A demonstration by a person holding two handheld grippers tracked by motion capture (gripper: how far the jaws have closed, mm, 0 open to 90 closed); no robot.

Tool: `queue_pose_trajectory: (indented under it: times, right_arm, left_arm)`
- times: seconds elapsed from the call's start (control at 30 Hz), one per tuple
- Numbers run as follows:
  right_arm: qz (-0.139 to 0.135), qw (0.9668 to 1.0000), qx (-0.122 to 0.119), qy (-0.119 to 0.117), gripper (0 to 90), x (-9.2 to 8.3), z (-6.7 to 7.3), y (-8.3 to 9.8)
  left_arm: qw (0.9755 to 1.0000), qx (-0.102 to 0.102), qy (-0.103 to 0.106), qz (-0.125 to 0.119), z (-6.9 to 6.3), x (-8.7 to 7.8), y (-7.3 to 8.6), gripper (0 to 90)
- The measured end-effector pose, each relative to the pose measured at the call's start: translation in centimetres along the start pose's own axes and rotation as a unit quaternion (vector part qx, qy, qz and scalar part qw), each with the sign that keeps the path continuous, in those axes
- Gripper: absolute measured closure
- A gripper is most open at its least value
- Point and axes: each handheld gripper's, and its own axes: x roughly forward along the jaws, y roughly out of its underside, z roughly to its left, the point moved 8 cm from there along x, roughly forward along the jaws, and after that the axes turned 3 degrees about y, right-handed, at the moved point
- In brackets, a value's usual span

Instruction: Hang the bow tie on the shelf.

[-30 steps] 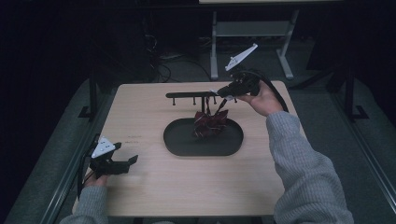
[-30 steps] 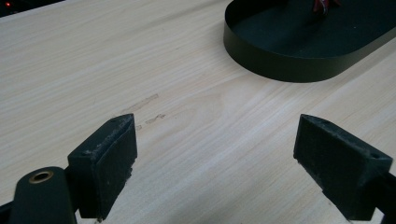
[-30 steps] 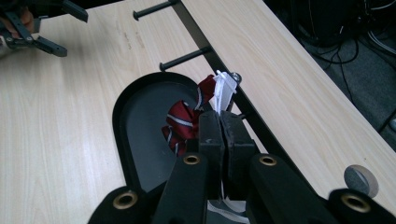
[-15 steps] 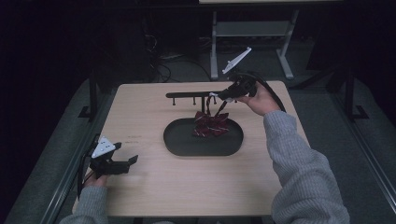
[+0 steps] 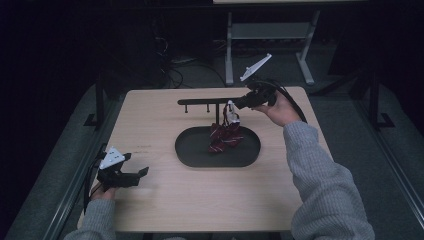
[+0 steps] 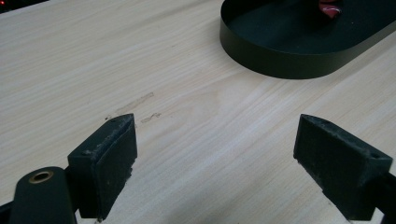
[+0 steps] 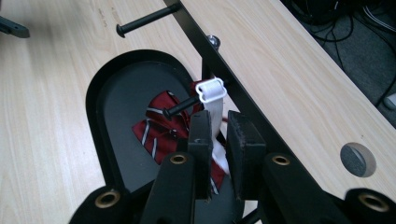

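Tie (image 5: 224,138) lies in our black tray (image 5: 195,157) mid-table, its white strap (image 7: 215,116) hooked on the rack peg (image 7: 180,107). Near left edge, left gripper (image 5: 142,173) jaws wide, empty. Far side, right gripper (image 7: 216,137): jaws just eased apart, strap between them.

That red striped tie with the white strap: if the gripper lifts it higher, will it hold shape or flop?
Likely floppy: the tie lies crumpled in the black tray. Probably light, since the thin white strap carries it from the rack's peg. Its buckle might snag there.
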Motion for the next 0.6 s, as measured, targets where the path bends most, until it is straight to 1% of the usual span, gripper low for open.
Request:
queue_pose_trajectory:
  times: [0.1, 0.17, 0.27, 0.33, 0.37, 0.47, 0.5, 0.53, 0.6]
  right_arm:
    - [-0.004, 1.0, -0.001, -0.005, 78.8, -0.1, 0.1, -0.1]
    - [-0.009, 0.9999, 0.0, -0.012, 77.9, -0.3, 0.3, -0.1]
    - [-0.019, 0.9996, -0.007, -0.022, 76.4, -0.4, 0.5, -0.1]
    - [-0.022, 0.9995, -0.007, -0.024, 75.9, -0.7, 0.5, 0.0]
    - [-0.023, 0.9993, -0.002, -0.031, 75.2, -0.8, 0.6, 0.0]
    - [-0.024, 0.9992, -0.002, -0.031, 74.6, -1.1, 0.7, 0.0]
    - [-0.033, 0.999, -0.003, -0.031, 73.7, -1.3, 0.9, 0.0]
    - [-0.033, 0.999, -0.003, -0.031, 73.7, -1.3, 0.9, 0.0]
    - [-0.037, 0.9987, 0.006, -0.035, 72.5, -1.7, 1.1, -0.1]
  left_arm:
    - [1.0, -0.006, -0.001, -0.003, 0.0, 0.0, 0.0, 13.0]
    - [1.0, -0.004, -0.001, -0.003, 0.1, 0.0, 0.0, 13.0]
    - [1.0, -0.003, -0.001, 0.0, 0.0, 0.0, 0.0, 13.0]
    - [1.0, -0.003, 0.001, -0.001, 0.0, 0.0, 0.0, 13.0]
    - [1.0, -0.003, 0.002, 0.0, -0.1, 0.0, 0.1, 13.0]
    - [1.0, -0.003, 0.0, 0.001, -0.1, 0.0, 0.1, 13.0]
    - [1.0, -0.003, 0.0, -0.001, 0.0, -0.1, 0.0, 13.0]
    - [1.0, -0.004, 0.0, -0.002, 0.0, -0.1, 0.0, 13.0]
    - [1.0, -0.006, 0.001, -0.002, 0.0, 0.0, 0.0, 13.0]
